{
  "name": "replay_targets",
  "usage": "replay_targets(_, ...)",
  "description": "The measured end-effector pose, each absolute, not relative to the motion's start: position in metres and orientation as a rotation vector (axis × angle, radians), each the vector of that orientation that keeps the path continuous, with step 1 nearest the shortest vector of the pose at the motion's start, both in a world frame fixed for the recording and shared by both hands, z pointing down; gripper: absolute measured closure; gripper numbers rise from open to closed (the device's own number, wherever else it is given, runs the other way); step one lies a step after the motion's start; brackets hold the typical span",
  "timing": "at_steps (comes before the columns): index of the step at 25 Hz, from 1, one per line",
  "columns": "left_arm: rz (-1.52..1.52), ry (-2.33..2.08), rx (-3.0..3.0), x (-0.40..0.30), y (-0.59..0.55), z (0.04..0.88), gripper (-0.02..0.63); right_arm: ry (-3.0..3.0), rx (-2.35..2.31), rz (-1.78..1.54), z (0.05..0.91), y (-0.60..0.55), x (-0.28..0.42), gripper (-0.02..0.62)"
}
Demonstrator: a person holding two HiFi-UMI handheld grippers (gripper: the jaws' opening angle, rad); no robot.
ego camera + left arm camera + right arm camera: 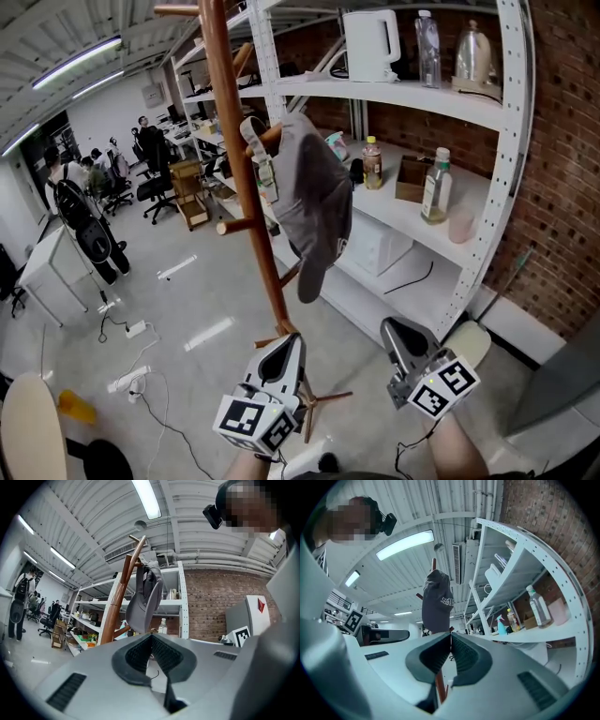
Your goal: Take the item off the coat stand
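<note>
In the head view, a grey cap [314,202] is hanging on a peg [265,139] of the wooden coat stand [234,141]. The left gripper [284,354] and right gripper [401,336] are waiting low, well apart from it.

In the left gripper view, its jaws are pressing together, holding nothing.

In the right gripper view, its jaws are doing the same.

Reaching up closed like this, they could bump the cap off or tip the stand.

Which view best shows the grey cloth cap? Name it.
Head view: the grey cloth cap hangs whole and large from the wooden coat stand. Both gripper views show it smaller, from below.
</note>
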State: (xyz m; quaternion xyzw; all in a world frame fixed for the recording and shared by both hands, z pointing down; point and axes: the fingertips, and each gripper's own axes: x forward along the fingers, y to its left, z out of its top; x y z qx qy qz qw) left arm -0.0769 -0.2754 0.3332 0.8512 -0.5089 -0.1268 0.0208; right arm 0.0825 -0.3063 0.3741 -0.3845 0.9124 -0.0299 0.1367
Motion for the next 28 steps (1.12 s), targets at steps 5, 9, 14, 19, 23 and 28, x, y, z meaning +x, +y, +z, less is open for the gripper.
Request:
replay_targets(5, -0.393, -1.629, 2.648, -0.091, -0.291, 0.320, 0.600, 2.646, -1.078, -0.009, 0.348, -0.320, 0.068, 0.588)
replay_targets(9, -0.380, -1.660, 2.679, -0.094, -0.303, 0.309, 0.600, 2.629, -1.058, 0.030, 0.327, -0.332, 0.061, 0.588)
replay_targets(14, -0.365, -1.698, 2.687, -0.100, -0.312, 0.292, 0.600, 2.632, -1.002, 0.062, 0.299, -0.344, 0.049, 0.588)
replay_targets(19, -0.390, -1.700, 2.683, -0.105, -0.320, 0.286, 0.600, 2.607, -0.982, 0.067, 0.279, -0.353, 0.045, 0.586)
replay_targets(23, -0.393, -1.697, 2.707, -0.106, -0.324, 0.282, 0.600, 2.604, -0.973, 0.082, 0.271, -0.356, 0.041, 0.586)
replay_targets(28, -0.390, -1.718, 2.703, -0.111, -0.330, 0.274, 0.600, 2.678, -0.914, 0.041, 0.269, -0.364, 0.025, 0.531)
